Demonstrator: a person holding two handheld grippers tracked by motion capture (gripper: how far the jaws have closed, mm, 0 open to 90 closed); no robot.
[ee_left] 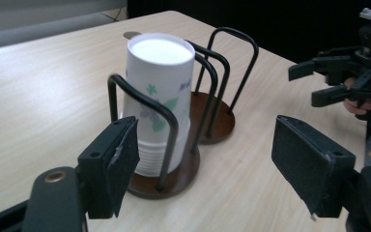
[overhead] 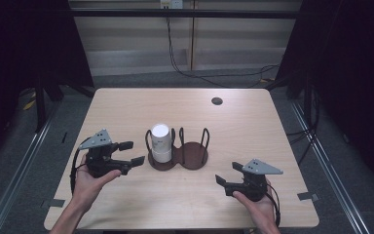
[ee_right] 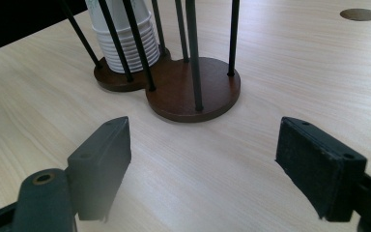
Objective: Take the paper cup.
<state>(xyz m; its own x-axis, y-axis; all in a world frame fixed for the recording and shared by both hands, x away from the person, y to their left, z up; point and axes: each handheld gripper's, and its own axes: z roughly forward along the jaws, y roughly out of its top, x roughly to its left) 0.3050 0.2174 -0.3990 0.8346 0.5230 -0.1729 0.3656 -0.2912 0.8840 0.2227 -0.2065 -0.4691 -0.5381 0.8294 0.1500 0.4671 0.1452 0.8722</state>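
Cups, a white paper stack upside down, sit in the left bay of the wire holder, centre of the high view. Going near to far: my hands come in at the bottom edge. Right gripper, lower right, fingers spread wide with nothing between them, just bare surface; it stays well apart from the holder. Left gripper, left of centre, fingers parted and empty, tips just beside the holder's left bay, not touching the cups. In the left gripper view the stack stands upright behind a wire loop, floral print on the side, ribbed rims at the bottom; the right bay's brown base is bare. Farther back, a round dark grommet in the upper middle of the surface.
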